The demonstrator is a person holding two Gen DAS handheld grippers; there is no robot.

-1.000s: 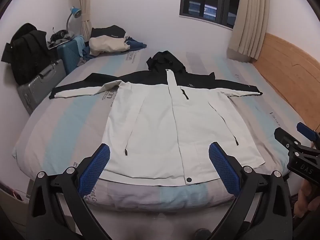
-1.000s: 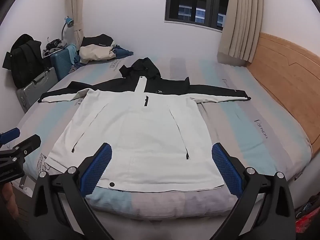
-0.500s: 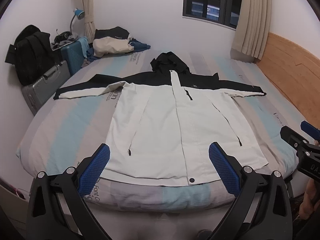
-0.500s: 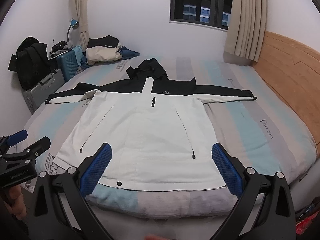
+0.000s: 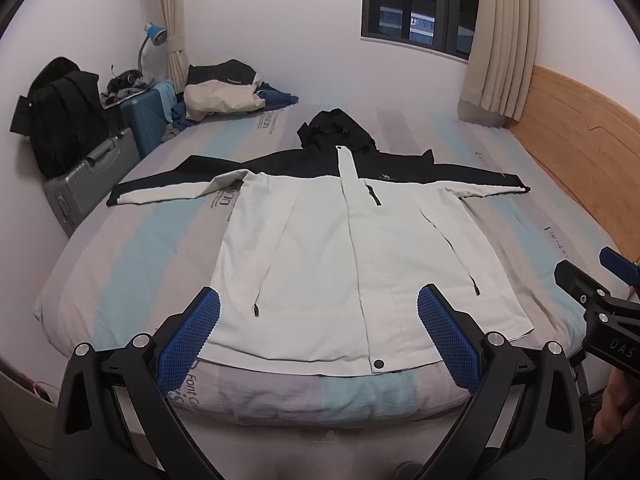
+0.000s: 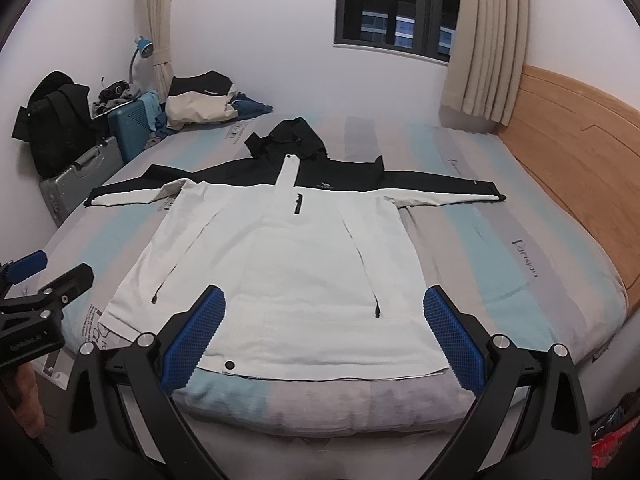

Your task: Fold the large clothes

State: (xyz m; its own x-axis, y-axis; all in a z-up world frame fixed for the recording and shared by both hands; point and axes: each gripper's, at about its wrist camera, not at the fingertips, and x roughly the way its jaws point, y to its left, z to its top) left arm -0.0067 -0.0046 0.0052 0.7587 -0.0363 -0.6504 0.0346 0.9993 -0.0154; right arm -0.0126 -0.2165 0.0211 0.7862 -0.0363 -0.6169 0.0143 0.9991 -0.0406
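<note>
**Jacket flat on bed, both claws wide and empty**

Jacket (image 5: 344,248) lies spread front-up across the middle of the frame in both views, white body toward the camera, black yoke and hood toward the window, sleeves stretched out left and right. Its hem runs along the near bed edge, just above the claw tips. In the left wrist view the left claw (image 5: 318,334) fills the bottom of the frame, jaws wide, nothing between them; the hem's centre and its snap button show in the gap. In the right wrist view the right claw (image 6: 323,334) sits likewise at the bottom, jaws wide and empty, framing the hem right of the snap. Neither claw touches the cloth.

Small pale logo marks the black chest; its wording is too small to read. The striped mattress (image 6: 520,280) carries script printing at right and by the left sleeve, not clearly legible; "Font" shows at its near edge in the left view. The right claw's body, at the right edge of the left view, reads "DAS".

Clothes pile (image 5: 224,92) sits upper left on the bed, suitcases (image 5: 92,172) beside it, wooden headboard (image 6: 572,152) at right.
</note>
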